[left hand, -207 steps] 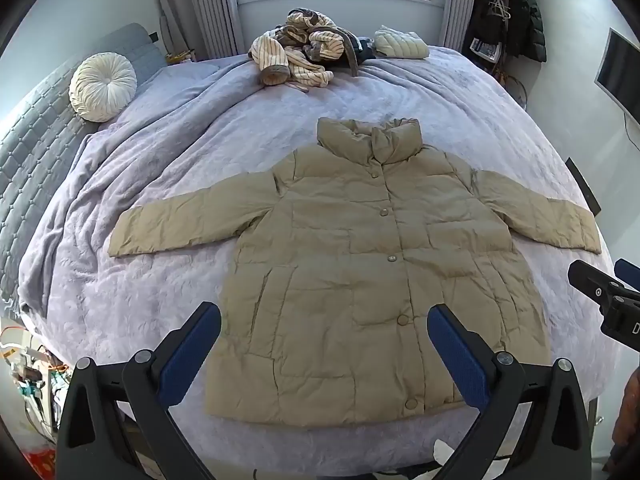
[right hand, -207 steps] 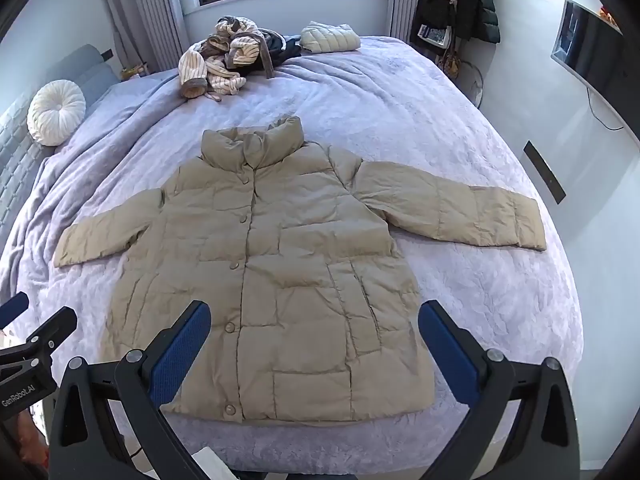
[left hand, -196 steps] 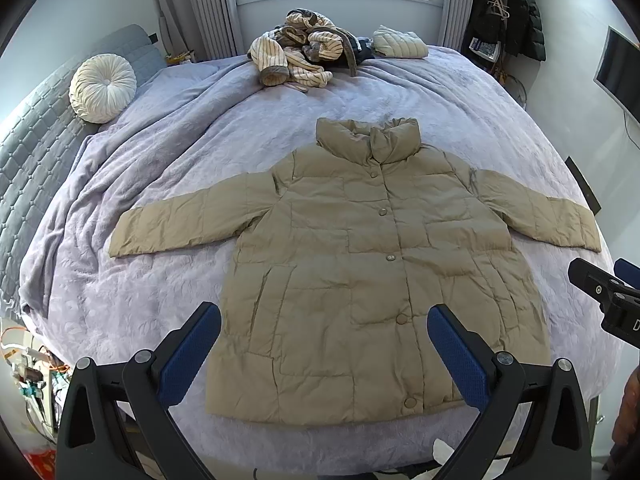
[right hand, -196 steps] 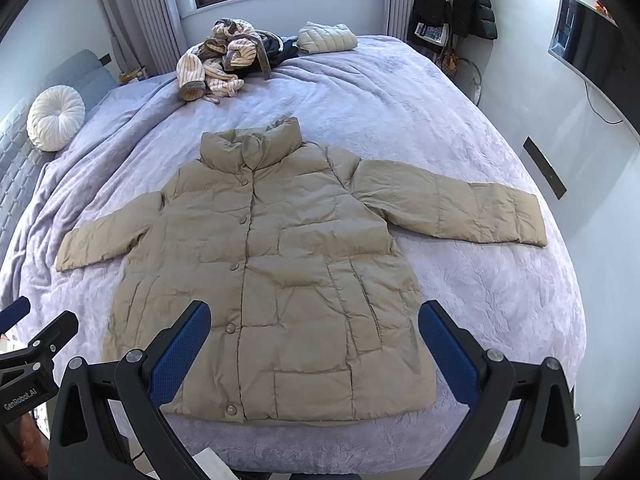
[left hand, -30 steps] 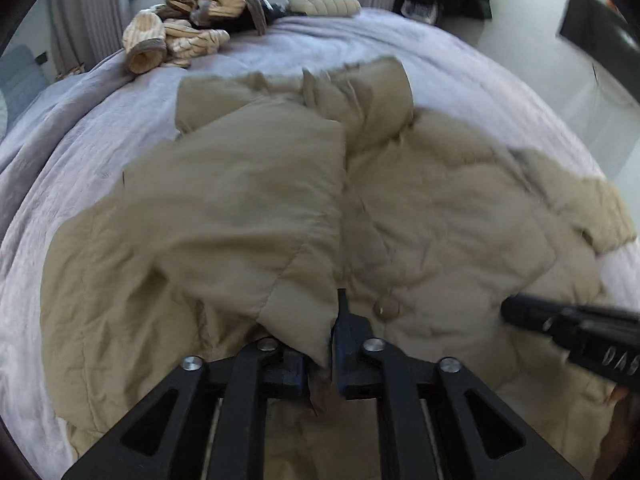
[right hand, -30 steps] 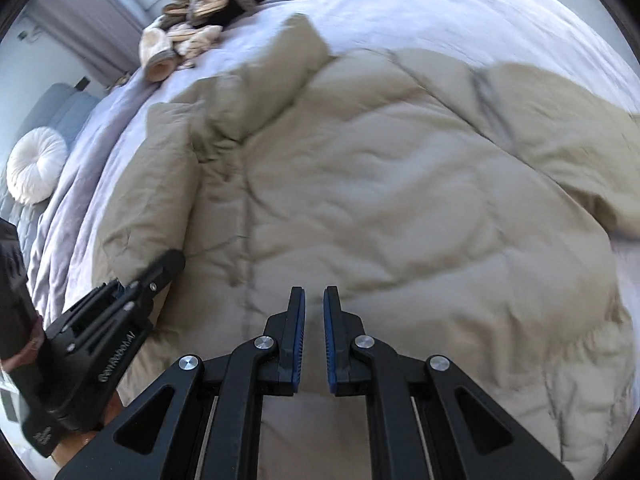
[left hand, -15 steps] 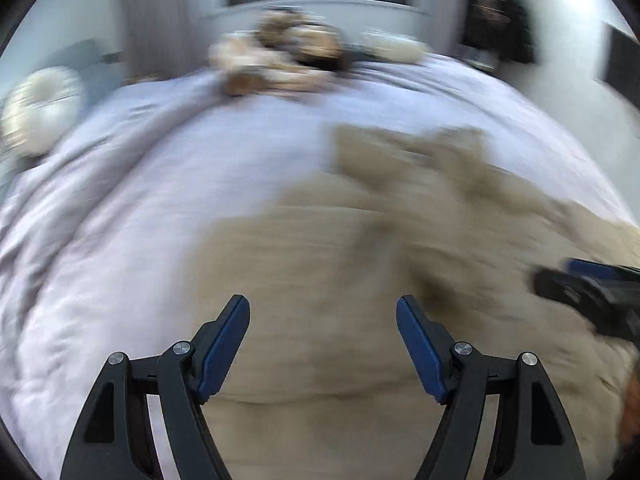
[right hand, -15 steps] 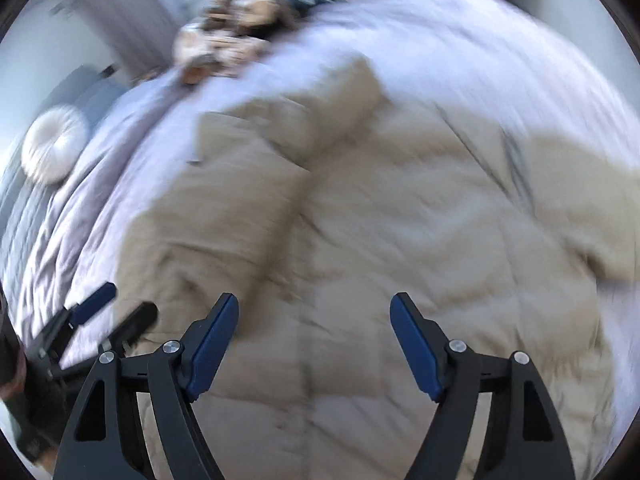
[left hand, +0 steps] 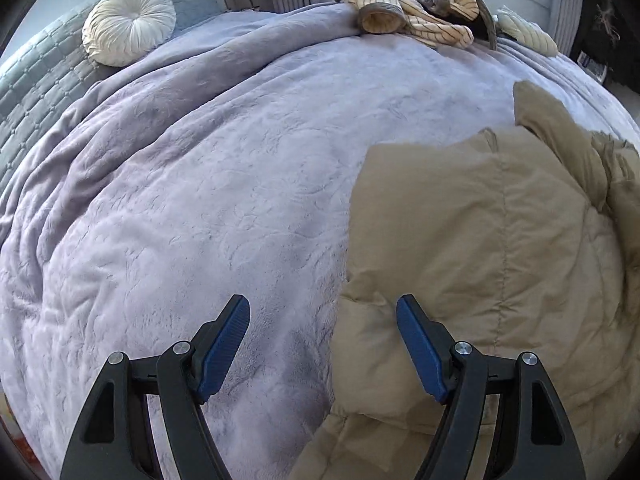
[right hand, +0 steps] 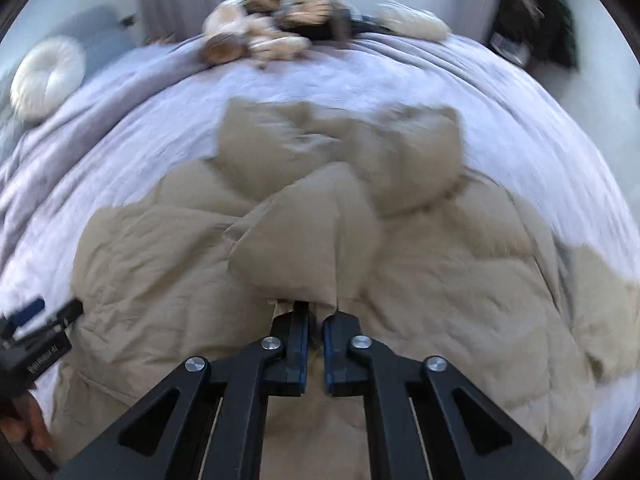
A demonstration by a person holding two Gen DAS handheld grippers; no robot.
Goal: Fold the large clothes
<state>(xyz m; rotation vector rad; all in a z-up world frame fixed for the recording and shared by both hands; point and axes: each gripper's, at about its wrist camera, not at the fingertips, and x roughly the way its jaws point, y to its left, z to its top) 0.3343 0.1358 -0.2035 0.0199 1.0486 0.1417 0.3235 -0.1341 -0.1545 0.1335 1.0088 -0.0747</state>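
A tan puffer jacket [right hand: 400,280] lies mid-frame on a lavender bed [left hand: 200,200]; the right gripper [right hand: 315,320] jaws pinch its sleeve cuff, the left gripper [left hand: 323,320] jaws gape empty.

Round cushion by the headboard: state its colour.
Cream-white cushion, pleated; clearest in the left wrist view.

Your left gripper [left hand: 323,316] points steeply down, jaws spread wide, blue pads [left hand: 224,344] bare with nothing between them. Your right gripper [right hand: 316,322] also tilts down, its jaws pinched nearly together on a fold of the jacket [right hand: 304,240]. In the right wrist view your left gripper sits low at the left edge, your hand [right hand: 28,420] behind it.
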